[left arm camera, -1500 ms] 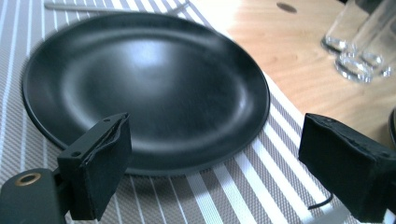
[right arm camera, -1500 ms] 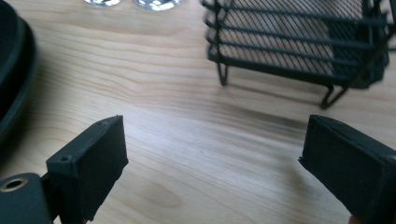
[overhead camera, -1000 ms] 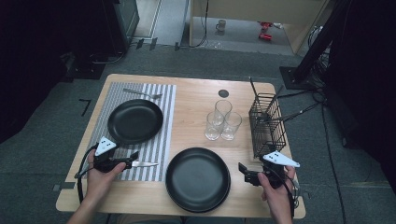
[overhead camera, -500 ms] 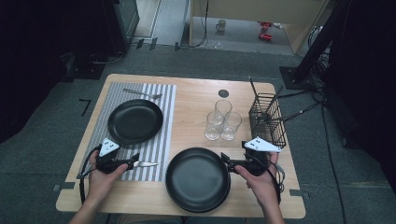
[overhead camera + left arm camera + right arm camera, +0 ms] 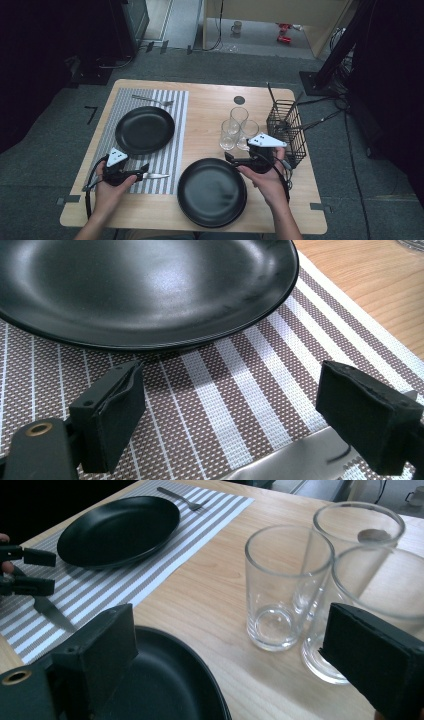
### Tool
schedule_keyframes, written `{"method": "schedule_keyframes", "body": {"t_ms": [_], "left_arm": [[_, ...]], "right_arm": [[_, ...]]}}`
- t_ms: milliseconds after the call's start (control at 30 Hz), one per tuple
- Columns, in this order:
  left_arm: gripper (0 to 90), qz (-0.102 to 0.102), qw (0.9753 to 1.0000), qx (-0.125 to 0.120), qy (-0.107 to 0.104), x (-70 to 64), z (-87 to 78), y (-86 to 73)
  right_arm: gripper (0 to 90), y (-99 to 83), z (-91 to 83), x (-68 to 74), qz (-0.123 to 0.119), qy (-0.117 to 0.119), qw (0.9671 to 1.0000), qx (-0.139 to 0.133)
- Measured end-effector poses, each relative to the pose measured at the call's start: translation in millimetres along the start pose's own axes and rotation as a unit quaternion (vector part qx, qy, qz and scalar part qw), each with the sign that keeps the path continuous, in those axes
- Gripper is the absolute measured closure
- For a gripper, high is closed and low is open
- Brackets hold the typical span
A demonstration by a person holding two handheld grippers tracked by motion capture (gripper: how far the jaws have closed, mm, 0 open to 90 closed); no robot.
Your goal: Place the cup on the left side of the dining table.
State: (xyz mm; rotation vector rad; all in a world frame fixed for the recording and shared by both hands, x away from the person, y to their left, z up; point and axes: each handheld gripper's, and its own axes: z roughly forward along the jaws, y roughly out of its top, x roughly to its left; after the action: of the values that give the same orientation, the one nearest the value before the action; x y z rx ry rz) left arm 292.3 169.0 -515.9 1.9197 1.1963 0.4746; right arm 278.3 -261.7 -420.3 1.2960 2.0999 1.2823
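Knife [image 5: 155, 176] lies on the striped mat [image 5: 172, 165] near the front of the surface [image 5: 210, 105], its blade between the spread left tongs [image 5: 144, 170]. Right tongs [image 5: 229, 158] hang wide open over the far rim of the near black plate [image 5: 212, 191]. Just past them stand three glasses [image 5: 237, 131], with a wire basket [image 5: 286, 131] beside. Farther off sit another black plate [image 5: 145, 130] and a fork [image 5: 152, 100].

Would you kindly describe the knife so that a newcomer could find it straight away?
Start at the striped placemat on the left half of the wooden table. A black plate sits on it; nearer the person than that plate, the knife lies flat by the left gripper. Unlike the fork at the mat's far edge, it has a plain silver blade.
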Motion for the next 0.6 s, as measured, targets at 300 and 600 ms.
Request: {"method": "schedule_keyframes", "body": {"t_ms": [300, 600], "left_arm": [[13.0, 0.006, 1.0, 0.007, 0.0, -2.1, 1.0, 0.1], [13.1, 0.006, 1.0, 0.007, -0.001, -1.7, 0.8, 0.1]], "right_arm": [[7.4, 14.0, 20.8, 1.3, -0.012, 0.005, 0.9999, 0.005], [13.2, 27.1, 40.4, 3.4, -0.029, 0.011, 0.9995, 0.001]]}}
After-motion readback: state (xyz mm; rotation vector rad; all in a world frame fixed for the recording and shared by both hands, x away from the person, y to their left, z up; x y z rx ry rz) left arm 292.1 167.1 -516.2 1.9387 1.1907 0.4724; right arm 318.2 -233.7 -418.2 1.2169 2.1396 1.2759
